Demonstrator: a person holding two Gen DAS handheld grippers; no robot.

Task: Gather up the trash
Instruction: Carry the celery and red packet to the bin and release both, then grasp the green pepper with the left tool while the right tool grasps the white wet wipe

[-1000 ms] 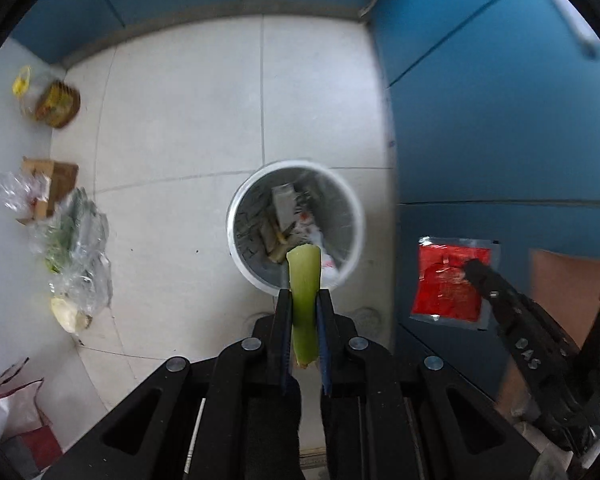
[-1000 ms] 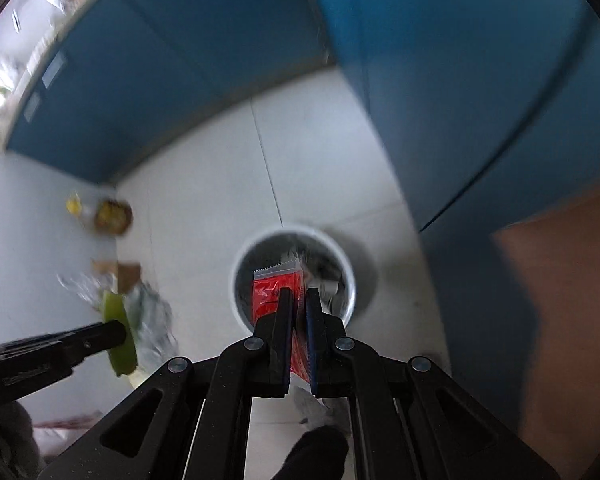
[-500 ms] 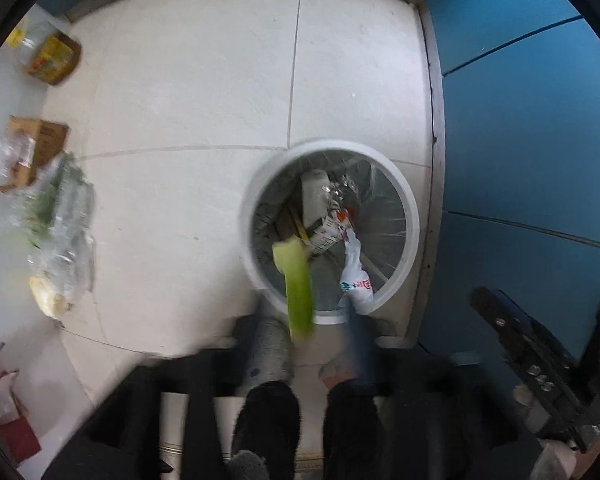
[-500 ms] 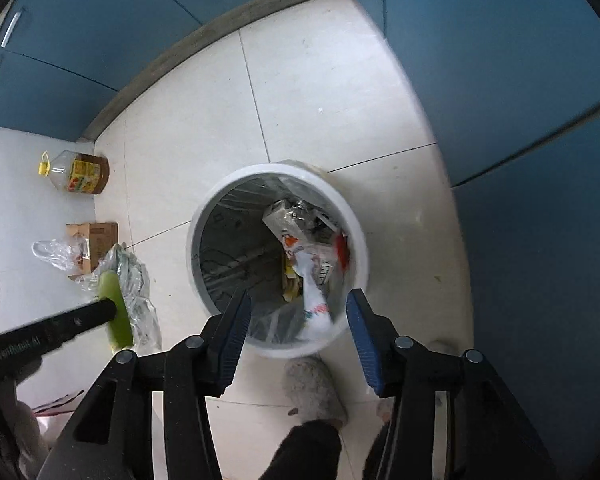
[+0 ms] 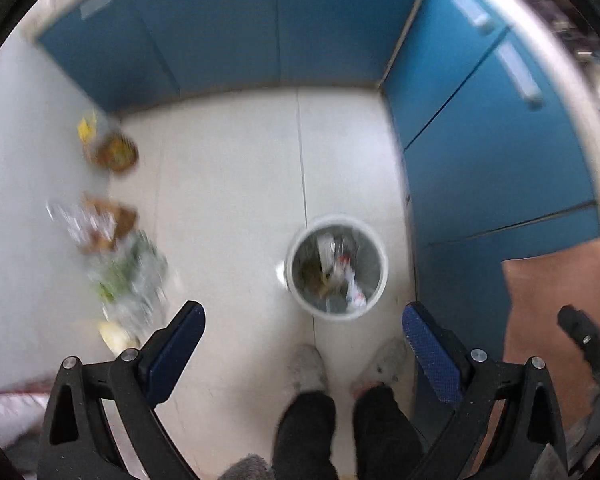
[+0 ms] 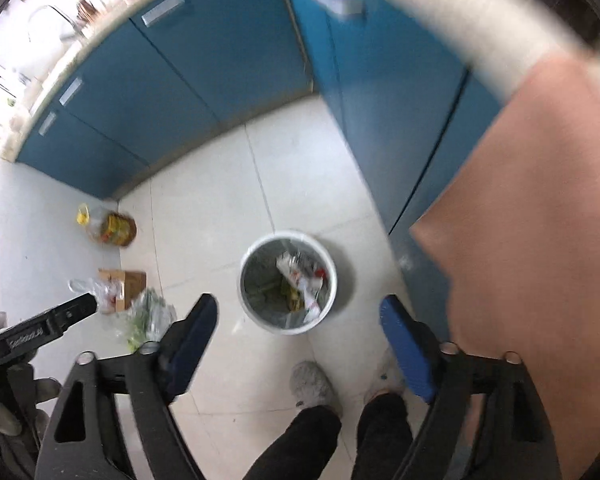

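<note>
Left wrist view, left to right. Along the white wall: a cooking-oil bottle [image 5: 114, 152], a cardboard box [image 5: 110, 222], and a clear plastic bag of greens [image 5: 134, 280], all motion-blurred. The left gripper [image 5: 300, 354] has its jaws spread wide with nothing between them; a second ago they were clamped on a green vegetable strip, which half a second ago was dropping over the bin. The white trash bin [image 5: 337, 270] stands on the tiled floor beside the blue cabinets [image 5: 492, 152], just ahead of the person's grey slippers [image 5: 308, 368]. It looks smaller than half a second ago, so the camera has lifted away. Inside it is mixed trash [image 5: 332, 276]; the green strip cannot be picked out in the blur. At far right, the tip of the other gripper shows at the frame edge against a brown board [image 5: 560, 300].

Right wrist view, left to right. The left gripper's finger juts in at lower left, bare; half a second ago it still carried the green strip. The oil bottle, box and bag sit by the wall. The right gripper [image 6: 300, 338] is also spread open and empty, as it was half a second ago; a second ago it pinched a red sachet. A red scrap shows among the bin's wrappers.
</note>
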